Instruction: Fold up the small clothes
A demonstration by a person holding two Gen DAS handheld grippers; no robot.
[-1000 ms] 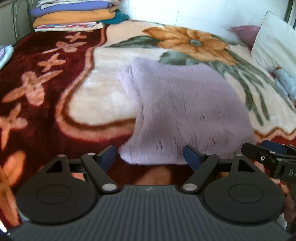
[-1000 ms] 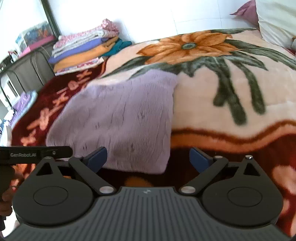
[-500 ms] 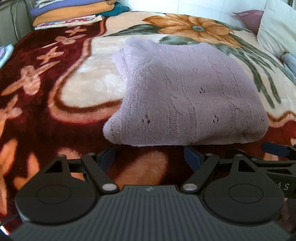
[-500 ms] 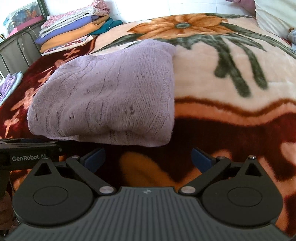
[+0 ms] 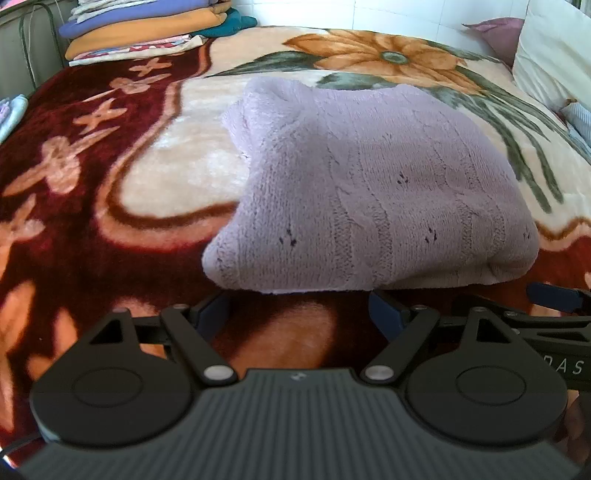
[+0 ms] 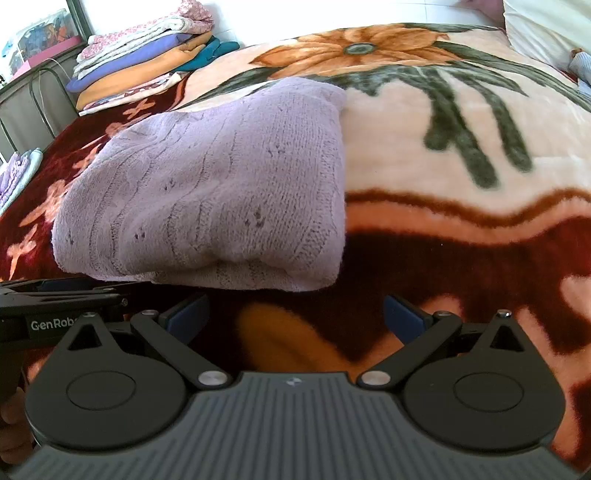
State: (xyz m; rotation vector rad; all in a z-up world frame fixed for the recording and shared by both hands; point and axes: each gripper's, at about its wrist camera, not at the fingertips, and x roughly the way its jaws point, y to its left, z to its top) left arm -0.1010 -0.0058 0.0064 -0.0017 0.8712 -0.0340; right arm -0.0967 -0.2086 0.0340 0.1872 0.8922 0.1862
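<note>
A lilac knitted sweater [image 5: 369, 192] lies folded into a thick rectangle on the flowered blanket [image 5: 155, 173]; it also shows in the right wrist view [image 6: 221, 192]. My left gripper [image 5: 299, 314] is open and empty, just short of the sweater's near folded edge. My right gripper [image 6: 295, 314] is open and empty, just short of the sweater's near right corner. The right gripper's arm [image 5: 554, 325] shows at the left wrist view's right edge. The left gripper's arm [image 6: 55, 299] shows at the right wrist view's left edge.
A stack of folded clothes [image 5: 147, 29] sits at the bed's far left corner, also in the right wrist view [image 6: 147, 62]. A white pillow [image 5: 554, 51] and a mauve cushion [image 5: 498, 33] lie at the far right. A pale garment [image 6: 18, 173] lies at the left.
Both grippers have dropped lower and come closer to the sweater's near edge, so the sweater looms larger. Both stay open and the sweater has not moved.
</note>
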